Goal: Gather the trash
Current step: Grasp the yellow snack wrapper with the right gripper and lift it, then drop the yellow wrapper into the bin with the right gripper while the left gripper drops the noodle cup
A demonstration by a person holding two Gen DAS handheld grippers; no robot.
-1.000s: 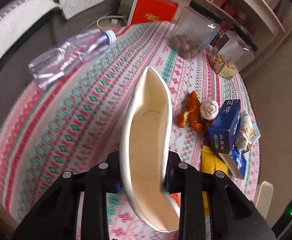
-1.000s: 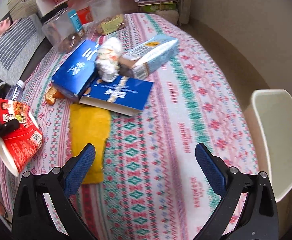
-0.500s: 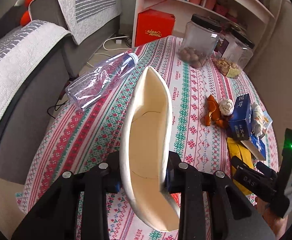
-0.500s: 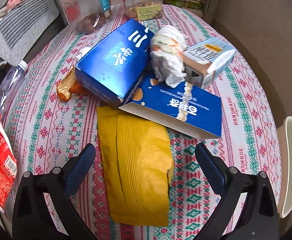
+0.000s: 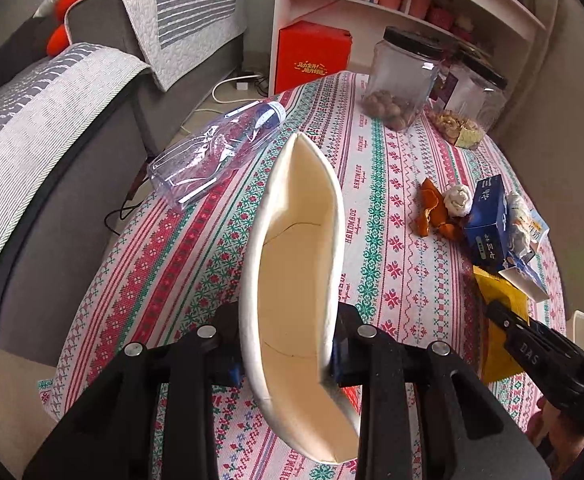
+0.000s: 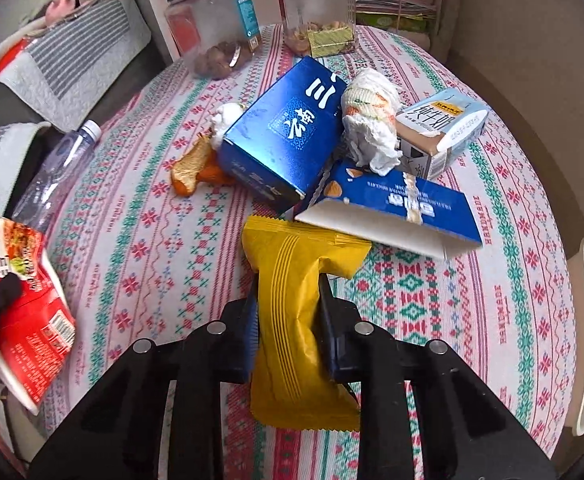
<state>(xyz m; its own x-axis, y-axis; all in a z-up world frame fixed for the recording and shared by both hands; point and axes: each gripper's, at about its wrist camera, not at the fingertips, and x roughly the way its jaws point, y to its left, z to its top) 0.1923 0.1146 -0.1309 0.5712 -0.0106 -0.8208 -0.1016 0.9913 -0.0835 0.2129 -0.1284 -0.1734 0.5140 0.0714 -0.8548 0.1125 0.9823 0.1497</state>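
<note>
Both grippers grip trash. Right gripper (image 6: 290, 338) pinches a crinkled yellow foil wrapper (image 6: 297, 320), long axis running away toward the flat blue cardboard box (image 6: 391, 210) touching its far end. Left gripper (image 5: 288, 346) squeezes a flattened white paper noodle cup (image 5: 292, 280) above the patterned tablecloth (image 5: 391, 200); a clear plastic bottle (image 5: 216, 150) lies at the edge.

Left gripper (image 5: 288, 354): matte black plastic arms, silver round screws, blue finger pads. Right gripper (image 6: 288, 336): identical build; white "DAS" lettering and green indicator light visible.
</note>
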